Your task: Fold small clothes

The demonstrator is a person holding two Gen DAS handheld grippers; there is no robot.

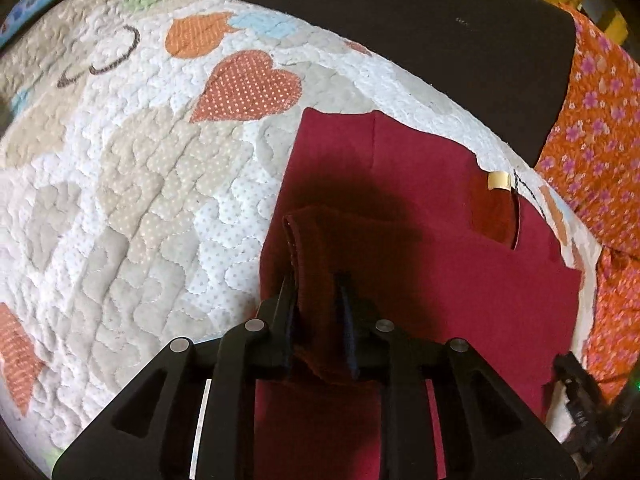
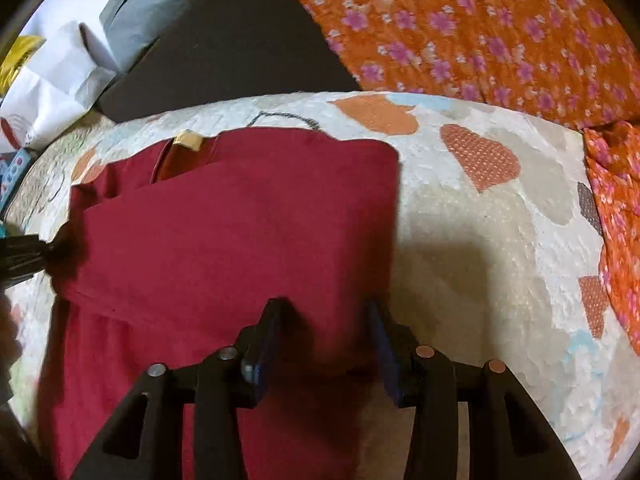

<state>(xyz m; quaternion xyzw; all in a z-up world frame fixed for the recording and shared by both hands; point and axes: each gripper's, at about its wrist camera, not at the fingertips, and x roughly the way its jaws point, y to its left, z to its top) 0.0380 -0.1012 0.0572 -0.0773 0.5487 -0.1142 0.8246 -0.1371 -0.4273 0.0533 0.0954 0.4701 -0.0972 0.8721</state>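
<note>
We work on the quilt (image 1: pixel 140 184), a white and beige spread with orange hearts, and we place everything against it. The maroon shirt (image 2: pixel 224 232) lies flat near the middle of the quilt, its collar end toward the far edge where a dark board (image 1: pixel 420 40) and an orange flowered cloth (image 2: pixel 460 28) lie beyond.

The step in hand, as we judge it, is carrying a side flap across the body of the shirt. To do it well we should keep the lifted edge taut and low over the quilt, lay it parallel to the long side, and let go only once the hem sits flat with no bunching.

The shirt looks soft and matte, with one side already turned in to a straight crease. A small cream label (image 1: pixel 498 180) shows at the neck opening, on the side nearest the quilt's far edge.

Our left gripper (image 1: pixel 316 292) is pinching a raised fold of the maroon cloth, the hemmed edge standing up between its fingers. Our right gripper (image 2: pixel 326 320) is spread, its fingers straddling the shirt's straight edge, gripping nothing that we can see.
</note>
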